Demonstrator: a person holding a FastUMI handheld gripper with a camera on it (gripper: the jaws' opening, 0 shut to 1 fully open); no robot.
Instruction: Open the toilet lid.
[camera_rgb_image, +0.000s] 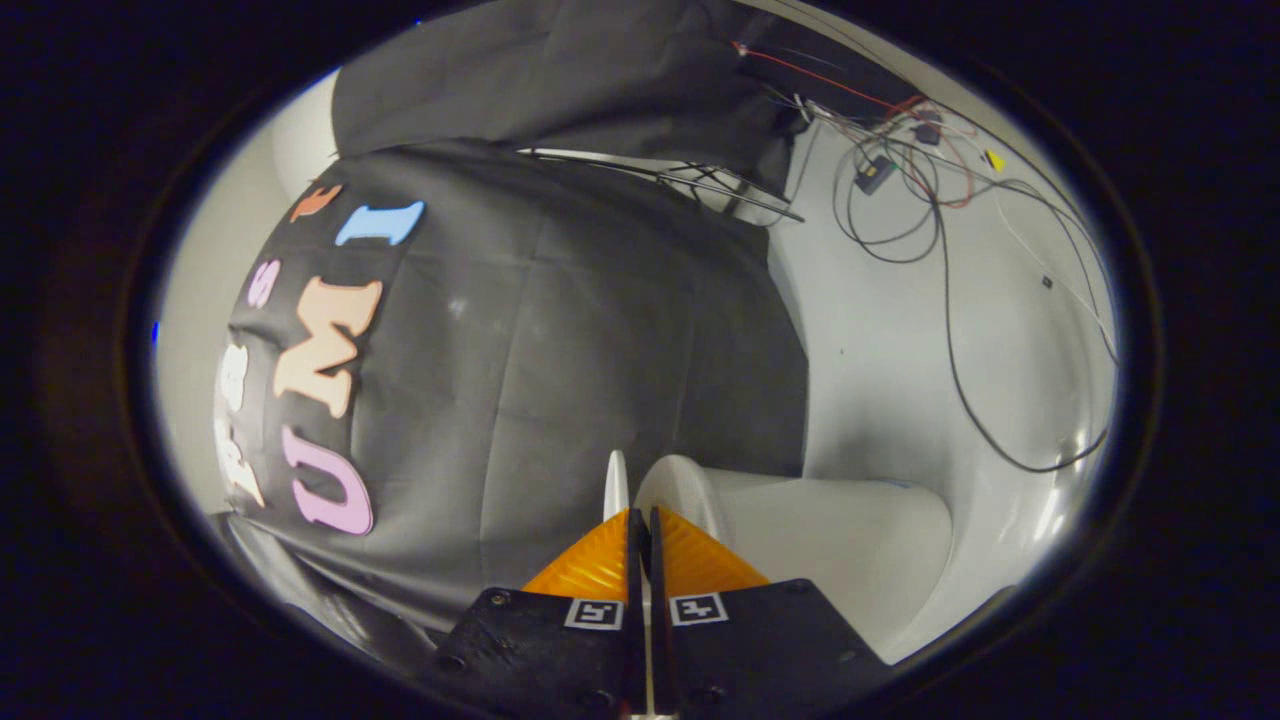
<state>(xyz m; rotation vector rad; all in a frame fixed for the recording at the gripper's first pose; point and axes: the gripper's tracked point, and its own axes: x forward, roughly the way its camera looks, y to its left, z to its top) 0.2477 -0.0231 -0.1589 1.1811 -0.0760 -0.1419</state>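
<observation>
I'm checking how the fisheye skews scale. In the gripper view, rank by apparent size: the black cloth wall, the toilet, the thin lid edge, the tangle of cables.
1. Black cloth wall
2. Toilet
3. Tangle of cables, thin and sprawling, so unsure against the toilet
4. Lid edge, a thin strip between the near-shut fingers of the gripper

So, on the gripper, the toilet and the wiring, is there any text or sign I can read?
Gripper, closed on the toilet lid edge: two square black-and-white markers, patterns only, no words.
Toilet lid: no text.
Cables on the white wall: a small yellow piece, too small to read.
</observation>
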